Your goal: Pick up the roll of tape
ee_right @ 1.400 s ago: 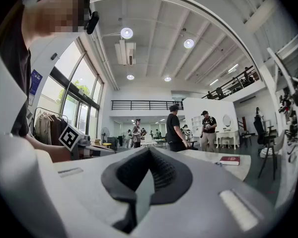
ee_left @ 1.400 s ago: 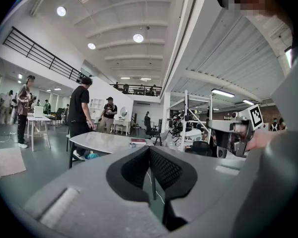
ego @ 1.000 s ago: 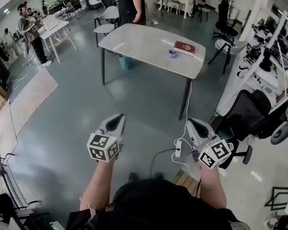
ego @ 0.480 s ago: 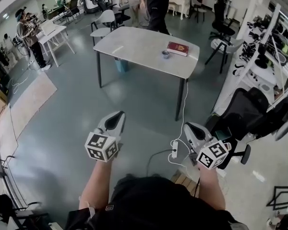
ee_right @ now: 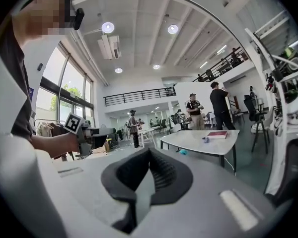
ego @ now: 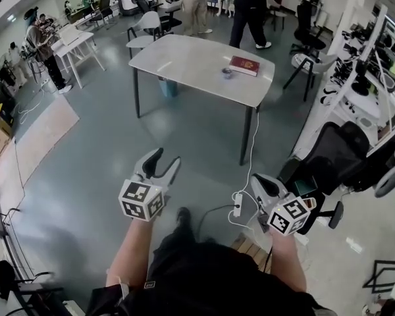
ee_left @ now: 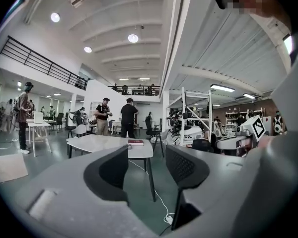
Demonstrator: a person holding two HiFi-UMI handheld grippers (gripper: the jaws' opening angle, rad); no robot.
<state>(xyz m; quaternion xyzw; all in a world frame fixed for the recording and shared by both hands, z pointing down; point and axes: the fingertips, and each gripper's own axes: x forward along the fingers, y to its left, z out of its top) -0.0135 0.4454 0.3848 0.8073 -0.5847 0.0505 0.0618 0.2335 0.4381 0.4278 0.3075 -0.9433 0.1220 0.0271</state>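
Note:
The roll of tape (ego: 227, 73) is a small bluish ring on the white table (ego: 184, 61), just left of a red book (ego: 243, 65), far ahead of both grippers. My left gripper (ego: 166, 158) is held over the floor; its jaws have just been opening and now stand open with nothing between them. My right gripper (ego: 255, 178) is shut and empty, lower and to the right. The left gripper view shows the left gripper (ee_left: 146, 157) pointing at the table (ee_left: 99, 143) and book (ee_left: 135, 142). In the right gripper view, the tape (ee_right: 205, 140) lies beside the book (ee_right: 217, 134).
A power strip (ego: 237, 206) and its white cable lie on the floor between the grippers and the table. A black office chair (ego: 336, 157) and cluttered desks line the right side. Two people (ego: 250, 8) walk beyond the table, near chairs (ego: 145, 31).
The left gripper's jaws have gone from shut to open. Both grippers have shifted forward a little, and the right one has sunk. The people behind the table have walked on.

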